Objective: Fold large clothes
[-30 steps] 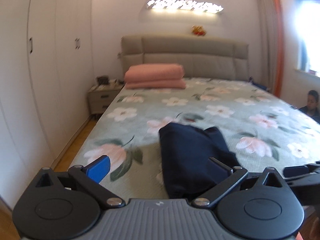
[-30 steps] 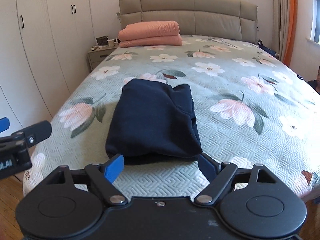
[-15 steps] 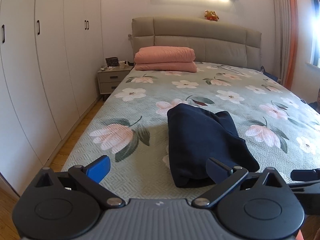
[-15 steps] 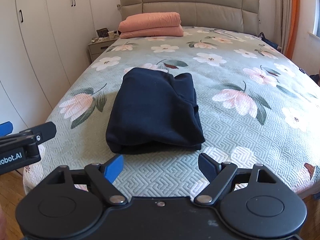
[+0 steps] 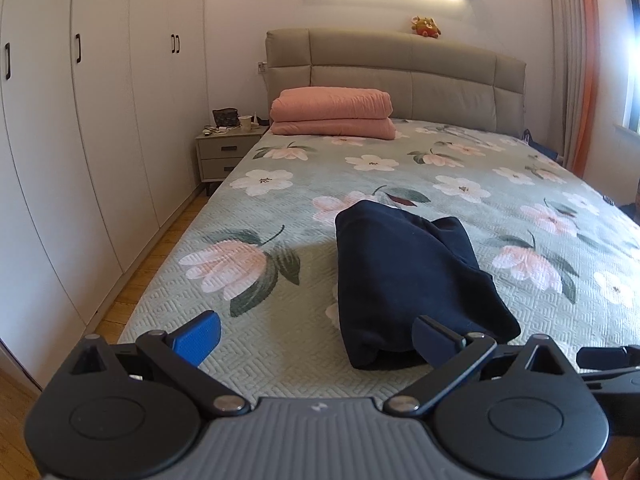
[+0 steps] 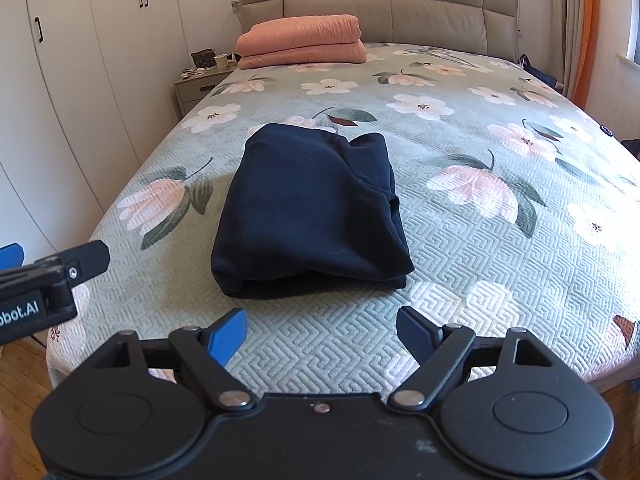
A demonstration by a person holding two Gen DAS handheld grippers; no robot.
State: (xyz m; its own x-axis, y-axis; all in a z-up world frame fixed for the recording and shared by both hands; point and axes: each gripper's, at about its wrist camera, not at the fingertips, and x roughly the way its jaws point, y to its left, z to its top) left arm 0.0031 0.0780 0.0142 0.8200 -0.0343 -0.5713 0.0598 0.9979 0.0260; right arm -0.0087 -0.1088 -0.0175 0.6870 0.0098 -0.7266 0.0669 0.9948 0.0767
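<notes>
A dark navy garment (image 6: 310, 212) is seen folded into a compact bundle, lying near the foot end of the floral bedspread (image 6: 460, 240), slightly left of the bed's middle. Its underside and inner layers are hidden by the fold, so the kind of garment cannot be told. The right gripper (image 6: 320, 334) is held just short of the bundle's near edge, fingers spread apart, nothing between them. The left gripper (image 5: 316, 338) is likewise parted and empty; its right finger (image 5: 434, 338) overlaps the bundle's near corner, and contact cannot be judged. A folded pink quilt (image 5: 332, 112) is set against the headboard (image 5: 400, 56). The items on the nightstand (image 5: 224, 152) are too small to identify.
</notes>
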